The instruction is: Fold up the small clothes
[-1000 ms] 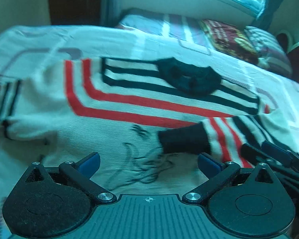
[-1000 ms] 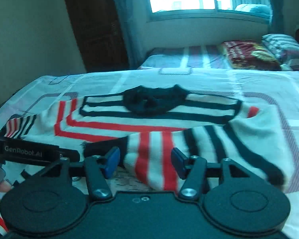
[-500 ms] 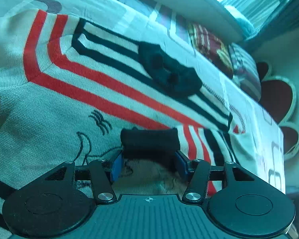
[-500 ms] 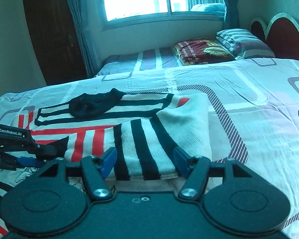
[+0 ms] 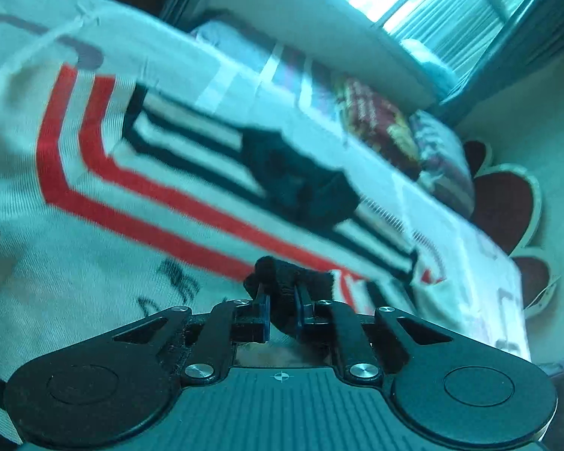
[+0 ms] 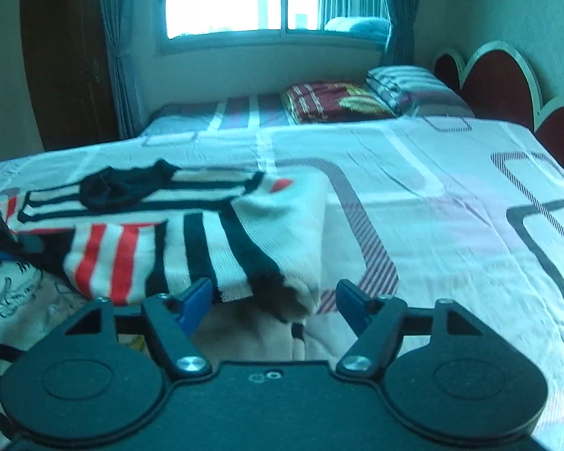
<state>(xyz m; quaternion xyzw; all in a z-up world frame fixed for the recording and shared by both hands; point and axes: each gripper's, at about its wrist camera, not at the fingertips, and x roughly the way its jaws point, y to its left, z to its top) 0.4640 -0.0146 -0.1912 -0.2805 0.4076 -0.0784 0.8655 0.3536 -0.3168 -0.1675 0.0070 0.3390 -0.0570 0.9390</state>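
The sweater (image 5: 139,225) lies flat on the bed (image 6: 432,195). It is soft and floppy. The left gripper (image 5: 282,302) has its jaws pinching the black cuff (image 5: 289,274). The right gripper (image 6: 272,297) has jaws apart, the folded sleeve (image 6: 206,251) just ahead.

A cream knit sweater (image 6: 139,203) with red and black stripes and a black collar (image 5: 300,184) lay spread on the bed, its right sleeve (image 6: 191,251) folded leftward across the chest, the black cuff (image 5: 287,276) apparently bunched.
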